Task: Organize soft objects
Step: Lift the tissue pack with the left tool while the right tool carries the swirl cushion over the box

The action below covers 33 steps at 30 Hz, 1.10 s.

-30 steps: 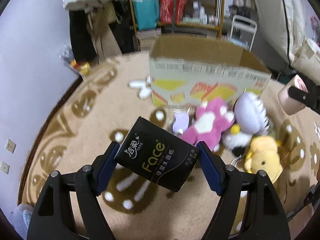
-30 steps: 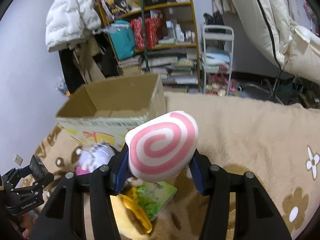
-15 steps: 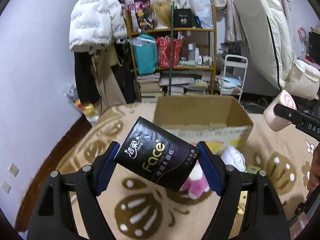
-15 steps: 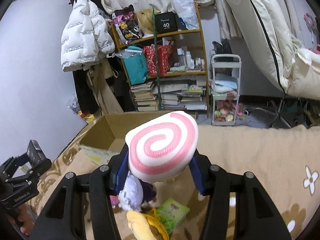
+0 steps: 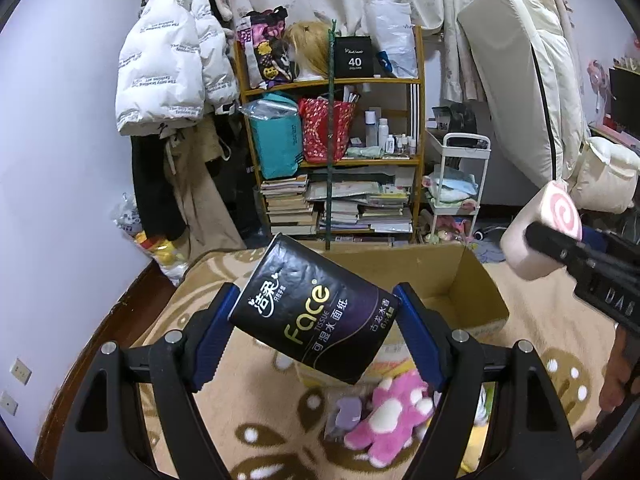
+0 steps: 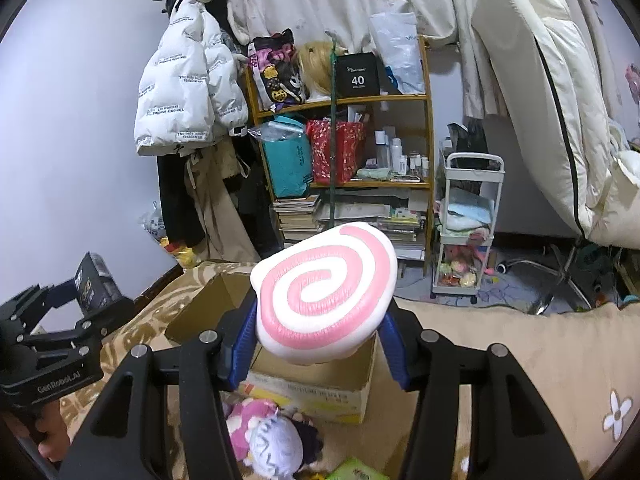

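Observation:
My left gripper is shut on a black tissue pack and holds it in the air in front of an open cardboard box. My right gripper is shut on a pink-and-white swirl cushion, held above the near side of the same box. The cushion also shows in the left wrist view. The tissue pack shows at the left of the right wrist view. A pink plush and a white-haired plush lie on the carpet in front of the box.
A beige patterned carpet covers the floor. A cluttered wooden shelf and a white trolley stand behind the box. A white jacket hangs at the left. A green packet lies near the plushes.
Both grippers have risen and tilted up with their loads, so the box now sits lower in both views. The shelf and wall fill more of the views.

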Tool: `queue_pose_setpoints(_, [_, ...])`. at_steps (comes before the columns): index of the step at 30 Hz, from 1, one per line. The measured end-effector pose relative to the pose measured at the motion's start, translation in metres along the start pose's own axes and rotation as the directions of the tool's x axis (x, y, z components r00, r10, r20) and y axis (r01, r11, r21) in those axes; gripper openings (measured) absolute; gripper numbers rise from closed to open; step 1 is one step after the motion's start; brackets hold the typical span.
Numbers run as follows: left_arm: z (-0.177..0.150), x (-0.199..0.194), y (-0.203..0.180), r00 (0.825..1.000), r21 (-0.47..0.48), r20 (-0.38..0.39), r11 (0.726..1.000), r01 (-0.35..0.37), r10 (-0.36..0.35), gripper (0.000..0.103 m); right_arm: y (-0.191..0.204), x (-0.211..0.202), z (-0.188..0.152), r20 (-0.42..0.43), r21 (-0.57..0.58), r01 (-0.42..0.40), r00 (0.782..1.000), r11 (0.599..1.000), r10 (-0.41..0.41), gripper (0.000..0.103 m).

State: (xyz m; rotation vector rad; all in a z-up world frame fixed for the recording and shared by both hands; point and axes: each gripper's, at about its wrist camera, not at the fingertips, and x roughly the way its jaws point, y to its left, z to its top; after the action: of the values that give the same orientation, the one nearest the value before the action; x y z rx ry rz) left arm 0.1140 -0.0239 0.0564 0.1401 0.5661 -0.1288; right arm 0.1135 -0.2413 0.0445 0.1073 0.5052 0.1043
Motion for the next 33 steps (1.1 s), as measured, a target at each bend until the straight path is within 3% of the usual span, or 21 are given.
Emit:
queue_pose_setpoints(4, [0.002, 0.015, -0.001, 0.998, -0.028, 0.004, 0.998, 0.055, -0.055, 0.077, -0.001, 0.013, -0.002, -0.001, 0.004, -0.011, 1.0, 1.0, 0.011, 0.057])
queue_pose_setpoints(18, [-0.015, 0.075, -0.007, 0.998, -0.016, -0.047, 0.999, 0.035, -0.036, 0.077, -0.013, 0.06, -0.026, -0.037, 0.022, -0.038, 0.999, 0.999, 0.039, 0.062])
queue_pose_setpoints(33, [-0.025, 0.104, -0.011, 0.99, -0.035, -0.108, 0.996, 0.084, -0.087, 0.077, -0.018, 0.079, -0.037, -0.074, 0.041, -0.085, 0.993, 0.996, 0.088, 0.066])
